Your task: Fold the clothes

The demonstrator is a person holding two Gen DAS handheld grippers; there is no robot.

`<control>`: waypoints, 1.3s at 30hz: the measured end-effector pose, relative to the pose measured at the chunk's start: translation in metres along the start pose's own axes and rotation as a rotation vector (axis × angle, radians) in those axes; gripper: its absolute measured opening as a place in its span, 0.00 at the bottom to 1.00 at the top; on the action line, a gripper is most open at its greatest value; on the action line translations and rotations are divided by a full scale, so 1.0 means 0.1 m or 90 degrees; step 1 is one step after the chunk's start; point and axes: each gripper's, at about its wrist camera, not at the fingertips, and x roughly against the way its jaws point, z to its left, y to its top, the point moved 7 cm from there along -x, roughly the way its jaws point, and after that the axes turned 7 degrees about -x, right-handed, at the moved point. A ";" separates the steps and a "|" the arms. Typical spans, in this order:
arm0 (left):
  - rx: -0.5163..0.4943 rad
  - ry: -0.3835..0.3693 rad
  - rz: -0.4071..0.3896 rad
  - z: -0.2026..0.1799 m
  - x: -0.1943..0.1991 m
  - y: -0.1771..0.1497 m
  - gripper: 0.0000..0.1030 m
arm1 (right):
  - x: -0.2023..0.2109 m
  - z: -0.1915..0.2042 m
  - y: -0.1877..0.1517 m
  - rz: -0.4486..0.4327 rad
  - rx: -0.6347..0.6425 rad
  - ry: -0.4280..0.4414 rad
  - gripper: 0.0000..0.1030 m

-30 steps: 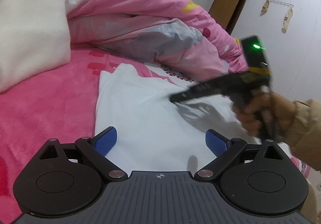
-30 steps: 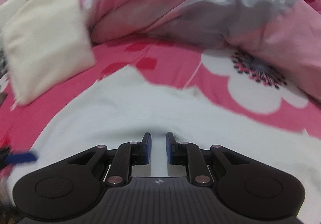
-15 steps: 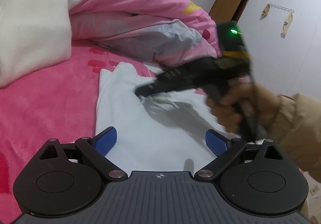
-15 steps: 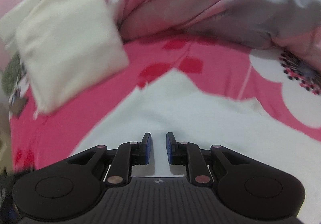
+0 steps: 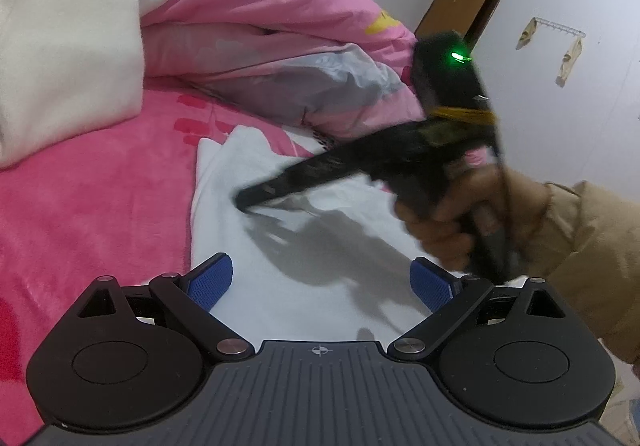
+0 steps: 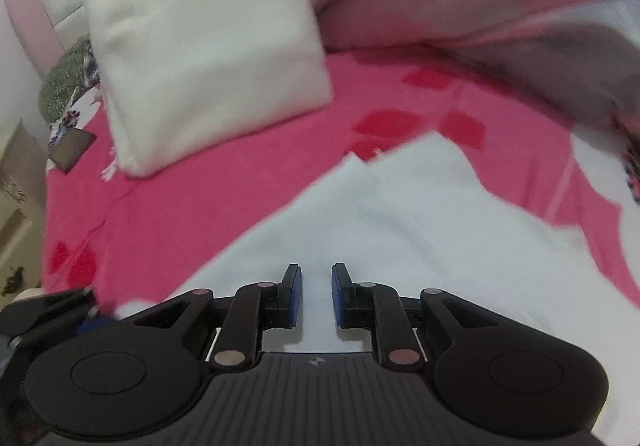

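Observation:
A white garment point(image 5: 320, 246) lies flat on the pink bedsheet point(image 5: 92, 206); it also shows in the right wrist view point(image 6: 420, 214). My left gripper point(image 5: 320, 278) is open and empty, its blue pads wide apart over the garment's near part. My right gripper point(image 6: 316, 296) has its blue pads close together with a narrow gap and nothing between them. In the left wrist view the right gripper point(image 5: 248, 202) is blurred and reaches across the garment toward its left edge, casting a shadow on it.
A white pillow point(image 6: 208, 34) lies at the left. A bunched pink and grey quilt point(image 5: 280, 58) lies behind the garment. A brown door point(image 5: 460, 14) and a wall hook rail point(image 5: 556, 30) stand at the back right. A dark green cloth point(image 6: 64, 82) lies by the headboard.
My right gripper has swept leftward across the white garment toward its far left edge. My left gripper has stayed open in the same place.

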 end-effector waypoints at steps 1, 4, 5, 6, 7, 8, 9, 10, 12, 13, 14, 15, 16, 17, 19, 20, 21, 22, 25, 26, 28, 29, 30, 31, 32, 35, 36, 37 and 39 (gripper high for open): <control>0.000 0.001 0.000 0.00 0.00 0.00 0.94 | -0.04 0.01 0.07 -0.015 -0.010 0.009 0.17; -0.003 0.007 -0.001 0.00 -0.01 -0.01 0.94 | -0.14 0.05 0.29 -0.059 -0.040 0.036 0.17; -0.004 0.009 -0.001 0.00 -0.01 -0.01 0.94 | -0.17 0.06 0.36 -0.075 -0.051 0.045 0.17; -0.006 0.010 -0.002 -0.01 -0.01 -0.01 0.94 | -0.14 0.05 0.42 -0.097 -0.063 0.054 0.17; -0.008 0.011 -0.003 -0.01 -0.01 -0.01 0.94 | -0.08 0.03 0.46 -0.117 -0.076 0.060 0.17; -0.009 0.012 -0.004 -0.01 0.00 -0.02 0.94 | 0.02 -0.03 0.46 -0.137 -0.091 0.065 0.17; -0.009 0.012 -0.005 -0.01 0.00 -0.01 0.94 | 0.12 -0.08 0.47 -0.158 -0.106 0.070 0.17; -0.010 0.012 -0.006 -0.01 0.00 -0.01 0.94 | 0.24 -0.15 0.46 -0.178 -0.121 0.072 0.17; -0.010 0.011 -0.008 -0.01 0.01 -0.01 0.94 | 0.54 -0.36 0.35 -0.206 -0.149 0.050 0.21; -0.011 0.011 -0.009 -0.02 0.01 -0.01 0.94 | 0.68 -0.47 0.29 -0.219 -0.163 0.035 0.21; -0.012 0.012 -0.011 -0.02 0.02 -0.01 0.94 | 0.84 -0.58 0.21 -0.231 -0.180 0.020 0.21; -0.013 0.012 -0.013 -0.02 0.02 -0.01 0.94 | 1.03 -0.74 0.09 -0.246 -0.209 0.005 0.21; -0.015 0.015 -0.016 -0.02 0.03 -0.01 0.94 | 1.22 -0.89 -0.05 -0.263 -0.249 -0.004 0.22; -0.017 0.018 -0.019 -0.02 0.03 0.00 0.94 | 1.40 -1.04 -0.18 -0.280 -0.290 -0.011 0.22; -0.020 0.024 -0.025 -0.01 0.04 0.00 0.94 | 1.74 -1.35 -0.50 -0.317 -0.384 -0.008 0.22; -0.022 0.027 -0.028 -0.01 0.05 0.00 0.94 | 1.90 -1.50 -0.69 -0.338 -0.425 -0.017 0.22; -0.024 0.030 -0.031 -0.01 0.05 0.00 0.94 | 2.06 -1.64 -0.89 -0.358 -0.466 -0.026 0.22; -0.027 0.034 -0.033 -0.01 0.05 0.00 0.94 | 2.20 -1.79 -1.11 -0.374 -0.504 -0.038 0.22; -0.038 0.051 -0.037 0.00 0.01 -0.01 0.94 | 2.46 -2.18 -1.70 -0.397 -0.587 -0.101 0.22; -0.043 0.059 -0.038 0.00 0.00 -0.02 0.94 | 2.52 -2.31 -1.89 -0.399 -0.613 -0.119 0.22; -0.054 0.076 -0.040 0.00 -0.03 -0.04 0.94 | 2.60 -2.53 -2.26 -0.402 -0.664 -0.140 0.22; -0.057 0.083 -0.039 0.01 -0.03 -0.05 0.94 | 2.63 -2.64 -2.42 -0.405 -0.686 -0.152 0.22; -0.056 0.090 -0.037 0.03 -0.05 -0.06 0.94 | 2.68 -2.73 -2.59 -0.411 -0.709 -0.164 0.20; -0.055 0.097 -0.034 0.04 -0.06 -0.07 0.94 | 2.74 -2.81 -2.72 -0.432 -0.735 -0.182 0.20; -0.054 0.103 -0.031 0.06 -0.07 -0.08 0.94 | 2.82 -2.89 -2.86 -0.454 -0.762 -0.199 0.20; -0.036 0.118 -0.022 0.13 -0.04 -0.07 0.94 | 3.11 -3.04 -3.26 -0.524 -0.869 -0.203 0.22; -0.034 0.125 -0.022 0.13 -0.01 -0.06 0.94 | 3.20 -3.03 -3.33 -0.543 -0.882 -0.199 0.22; -0.034 0.129 -0.027 0.12 0.03 -0.05 0.94 | 3.28 -3.01 -3.39 -0.562 -0.892 -0.195 0.22; -0.033 0.134 -0.031 0.07 0.12 -0.05 0.94 | 3.40 -2.88 -3.39 -0.595 -0.876 -0.165 0.22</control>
